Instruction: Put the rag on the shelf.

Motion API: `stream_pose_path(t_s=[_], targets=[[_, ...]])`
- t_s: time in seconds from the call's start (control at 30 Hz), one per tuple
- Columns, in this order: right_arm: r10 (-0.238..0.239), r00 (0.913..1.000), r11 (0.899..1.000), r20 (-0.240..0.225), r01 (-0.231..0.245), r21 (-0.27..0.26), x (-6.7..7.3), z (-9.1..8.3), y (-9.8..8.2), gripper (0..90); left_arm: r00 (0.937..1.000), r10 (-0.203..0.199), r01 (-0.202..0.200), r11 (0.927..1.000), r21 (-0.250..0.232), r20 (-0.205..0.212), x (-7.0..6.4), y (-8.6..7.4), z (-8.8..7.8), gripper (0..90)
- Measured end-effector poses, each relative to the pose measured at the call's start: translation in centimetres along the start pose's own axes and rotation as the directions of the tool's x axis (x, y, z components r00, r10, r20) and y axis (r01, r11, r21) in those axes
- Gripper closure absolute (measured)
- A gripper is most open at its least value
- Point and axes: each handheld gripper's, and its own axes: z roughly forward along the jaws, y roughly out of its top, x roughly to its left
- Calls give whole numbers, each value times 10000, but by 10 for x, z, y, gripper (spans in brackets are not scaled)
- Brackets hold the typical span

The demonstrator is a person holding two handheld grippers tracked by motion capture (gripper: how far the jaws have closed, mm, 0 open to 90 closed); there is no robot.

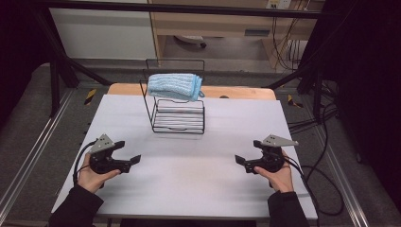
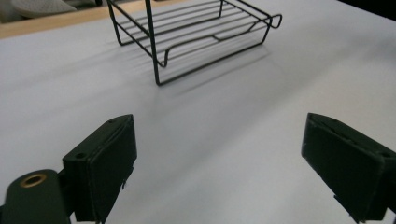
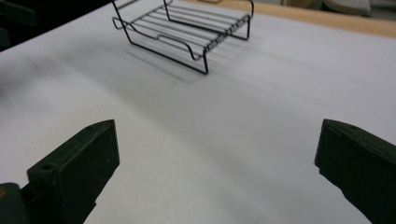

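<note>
On black wire rack [image 1: 178, 116], ribbed blue towel [image 1: 175, 86]

The table [image 1: 189, 175] was covered by a pale, white sheet that reached almost to its edges; a strip of light wood showed along the far edge. A black wire rack [image 1: 178, 117] stood directly on the sheet, toward the far side and a little left of centre, its lower tier of thin parallel bars resting just above the surface. The rack cast soft shadows on the sheet in the left gripper view and the right gripper view. A folded light-blue towel [image 1: 175, 86] lay on the rack's upper tier, not on the table itself.
</note>
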Motion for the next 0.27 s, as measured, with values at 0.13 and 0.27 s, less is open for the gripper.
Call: stream_pose_path(t_s=[0.13,0.27], targets=[[175,9998,9994,58,-176,299,-7,-2,-18,6,10000,88,-88,9999,116,-6,-2,-8,1,104],[404,9992,9986,7,-404,344,-9,-5,-27,9,9999,96,-94,9997,220,-67,-4,-17,3,104]])
